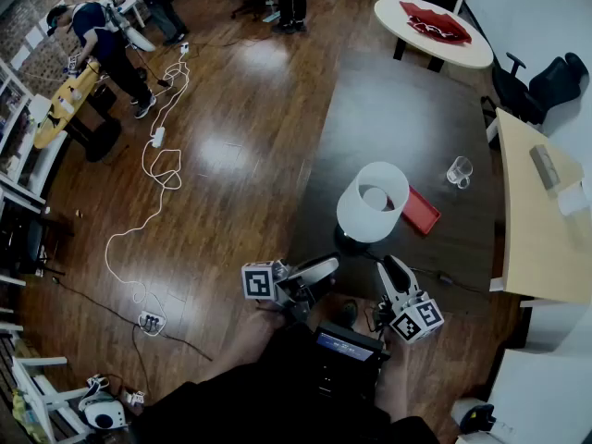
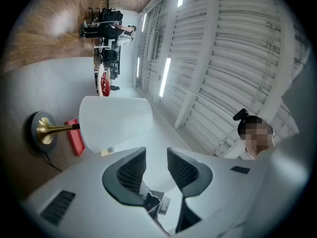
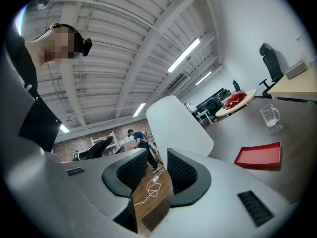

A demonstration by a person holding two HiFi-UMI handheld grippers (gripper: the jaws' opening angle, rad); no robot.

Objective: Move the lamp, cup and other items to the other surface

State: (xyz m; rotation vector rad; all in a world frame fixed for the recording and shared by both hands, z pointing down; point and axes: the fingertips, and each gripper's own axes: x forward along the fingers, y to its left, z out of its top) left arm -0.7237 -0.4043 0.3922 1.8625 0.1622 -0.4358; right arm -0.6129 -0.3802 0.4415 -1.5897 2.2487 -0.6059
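Note:
A lamp with a white shade (image 1: 372, 202) and a brass stem (image 2: 55, 129) stands near the front edge of the dark table (image 1: 388, 109). A red tray (image 1: 419, 209) lies just right of the lamp. A clear glass cup (image 1: 459, 170) stands further right. My left gripper (image 1: 326, 265) hovers at the table's near edge, left of the lamp's base, open with nothing between its fingers. My right gripper (image 1: 388, 265) is just right of the base, also open and empty. The shade (image 3: 178, 125), tray (image 3: 258, 155) and cup (image 3: 269, 115) show ahead of the right gripper (image 3: 157, 157). The left gripper (image 2: 156, 155) faces the shade (image 2: 114, 123).
A light wooden table (image 1: 536, 220) with a small box stands to the right. A round white table (image 1: 435, 26) carrying a red item is at the back. Black chairs (image 1: 546, 81) sit at the far right. Cables (image 1: 157, 155) trail on the wooden floor, and people stand at the left.

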